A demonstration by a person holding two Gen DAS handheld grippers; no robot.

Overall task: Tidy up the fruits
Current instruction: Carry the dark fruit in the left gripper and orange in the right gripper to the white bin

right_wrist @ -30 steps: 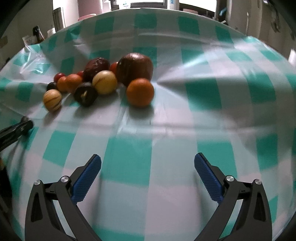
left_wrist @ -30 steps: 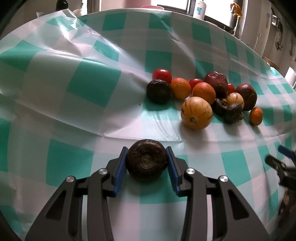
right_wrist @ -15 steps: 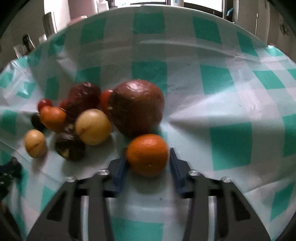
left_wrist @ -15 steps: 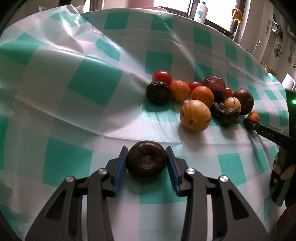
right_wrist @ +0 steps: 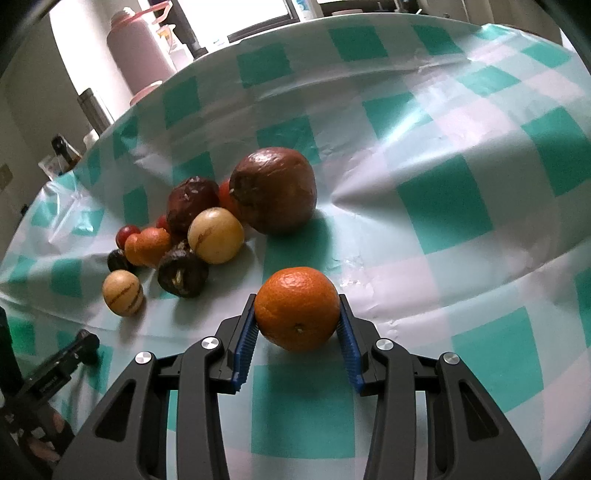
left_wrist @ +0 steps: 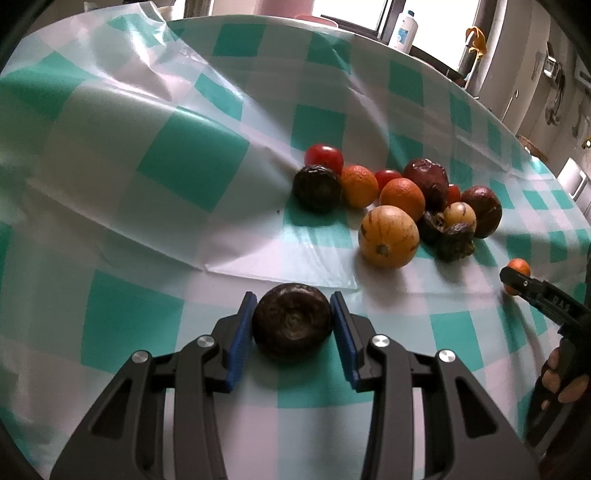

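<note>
Your left claw is clamped on a dark, wrinkled round fruit, both blue pads pressed against its sides, just as it was a second ago; that hand has barely shifted. It sits low over the teal-and-white checked tablecloth covering the surface, well apart from the main pile.

The change is on your right. A second ago your right claw stood wide open over bare cloth, with the small orange lying beside the pile, far ahead of the pads. Now the claw is closed on that orange, pads tight on either side, and the fruit sits a little away from the others. From the left wrist view you can see the same orange at the far right edge, partly hidden behind the right claw's tip, with your hand on the handle below it.

The rest of the pile looks undisturbed: the large brown fruit, the pale yellow fruit, a striped yellow fruit, a dark shrivelled one, two more oranges and red tomatoes (all bunched together, most touching a neighbour). A white bottle stands by the window beyond the surface.
</note>
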